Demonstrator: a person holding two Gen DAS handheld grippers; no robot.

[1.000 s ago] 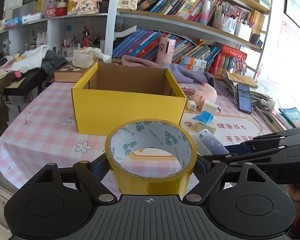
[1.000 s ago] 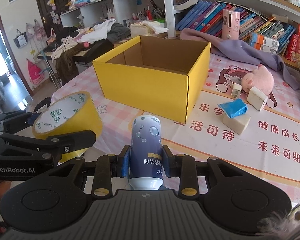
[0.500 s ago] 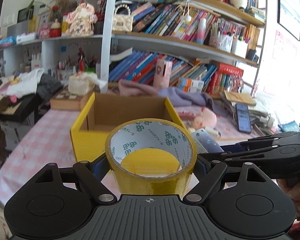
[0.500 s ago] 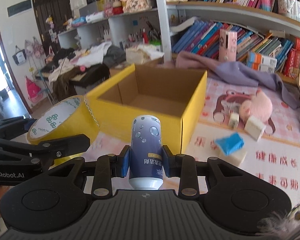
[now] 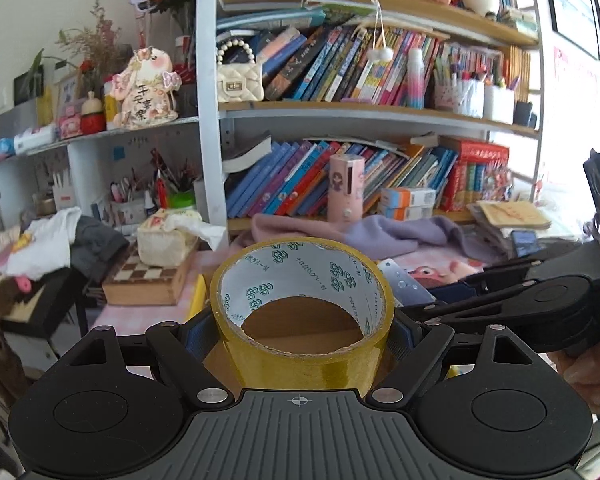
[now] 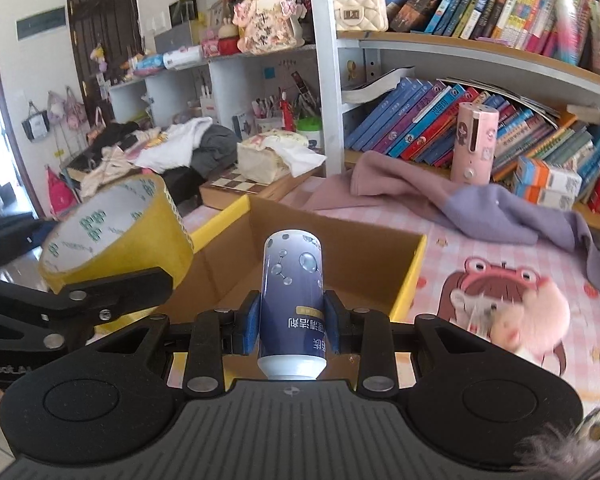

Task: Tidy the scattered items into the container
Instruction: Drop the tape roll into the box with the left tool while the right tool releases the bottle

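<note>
My left gripper (image 5: 300,332) is shut on a roll of yellow packing tape (image 5: 304,356), held over the open yellow cardboard box (image 5: 198,296), whose brown inside shows through the roll. The tape also shows at the left of the right wrist view (image 6: 116,232). My right gripper (image 6: 292,320) is shut on a blue-and-white bottle (image 6: 293,292), held above the near edge of the box (image 6: 414,276). The bottle's tip shows in the left wrist view (image 5: 404,284), right of the tape.
A pink plush pig (image 6: 524,324) lies on the pink checked tablecloth right of the box. A purple cloth (image 6: 440,200), a chessboard box (image 6: 244,188) with a tissue pack and a pink bottle (image 6: 474,140) stand behind. Bookshelves fill the back.
Both grippers have risen and moved forward with their loads, from in front of the box to over its opening. The box has dropped low in both views.
</note>
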